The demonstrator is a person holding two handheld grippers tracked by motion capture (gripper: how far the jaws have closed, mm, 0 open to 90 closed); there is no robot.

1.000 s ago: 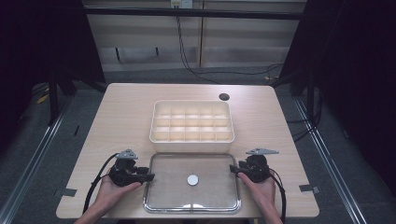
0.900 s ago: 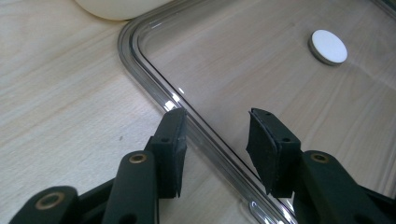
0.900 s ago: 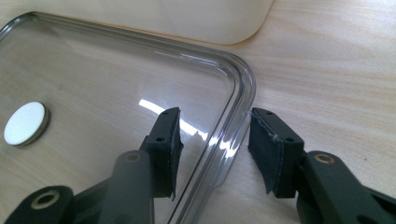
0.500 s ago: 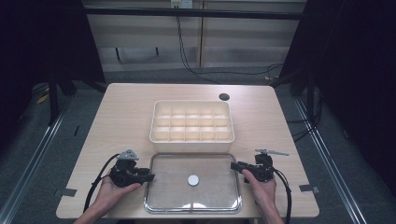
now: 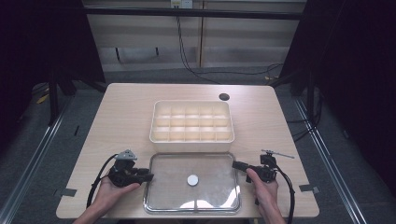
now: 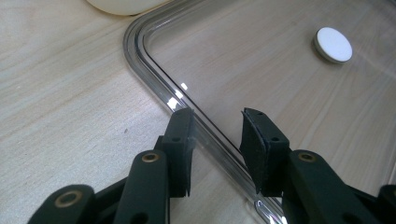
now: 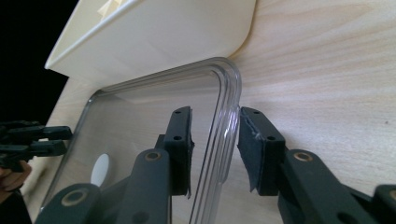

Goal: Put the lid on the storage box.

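Two tools' parted jaws straddling clear lid (image 5: 205, 196) rims, white knob (image 5: 192, 179) centred

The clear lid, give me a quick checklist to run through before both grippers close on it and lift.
1. Left gripper astride the rim of the clear lid, jaws open: ok.
2. Right gripper astride the opposite rim, jaws open: ok.
3. Both grippers at roughly matching spots on the two short sides for a level lift: ok in the high view.
4. Lid lying flat on the table, apart from the compartment box: ok.
5. Nothing loose on the lid: cannot tell whether the white disc is fixed to it.
6. Jaw depth past the rim enough to hold: cannot tell.
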